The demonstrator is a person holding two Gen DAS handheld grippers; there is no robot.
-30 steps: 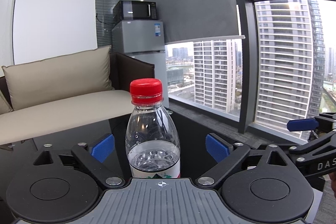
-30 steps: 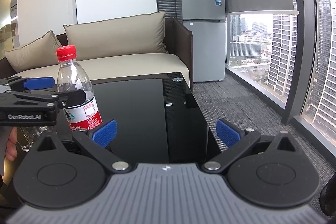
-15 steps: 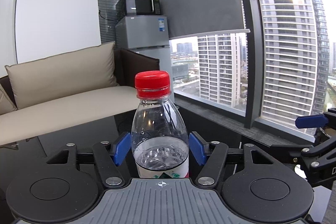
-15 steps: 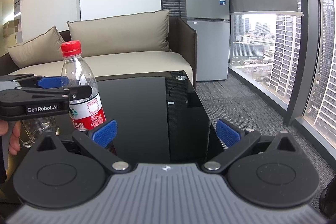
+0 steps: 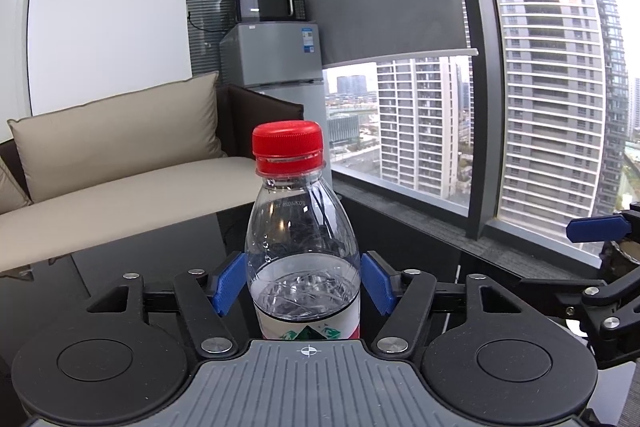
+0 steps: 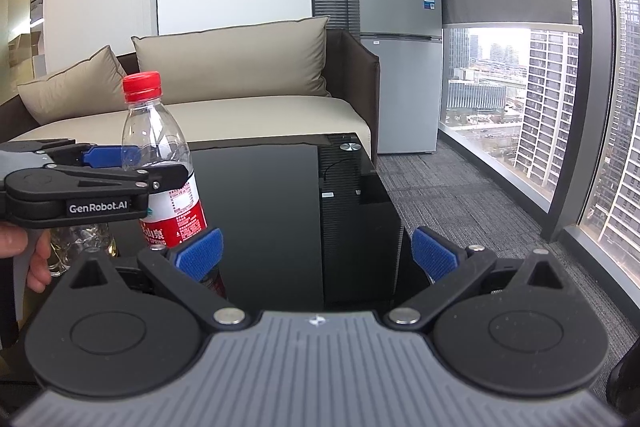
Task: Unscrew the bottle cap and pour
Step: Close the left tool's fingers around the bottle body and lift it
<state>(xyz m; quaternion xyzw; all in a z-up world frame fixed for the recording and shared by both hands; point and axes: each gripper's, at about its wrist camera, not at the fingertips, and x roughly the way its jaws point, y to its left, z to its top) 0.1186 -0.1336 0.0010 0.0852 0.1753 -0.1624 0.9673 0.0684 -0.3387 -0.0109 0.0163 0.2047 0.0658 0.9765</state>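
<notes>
Since a second ago, closed in from wide apart onto the water bottle (image 5: 303, 259): the left gripper (image 5: 303, 281), whose blue pads (image 5: 228, 281) now sit against the clear wall on both sides, just above the red-and-white label. Jaws have just been easing a little wider after the first squeeze, with the bottle between them and the pads touching it as far as can be seen. Bottle also larger and more centred in the left wrist view than before.

Stands upright on the black glass table (image 6: 280, 211), long axis vertical, partly filled, red cap (image 5: 287, 147) on and not yet turned. Held low on the body, so neck and cap stay clear above the left fingers.

Right gripper (image 6: 316, 253) wide open, nothing between its pads, hanging over the table to the right of the bottle and lower than the cap. From it, cap lies up and to the left, well apart. Only free tool, hence likely the one to go for the cap: up, across to the left, then a closing around the cap from the side or above, while the left keeps the body from spinning.

Clear glass vessel (image 6: 80, 243) just behind the left gripper, partly hidden; probably the pouring target.
</notes>
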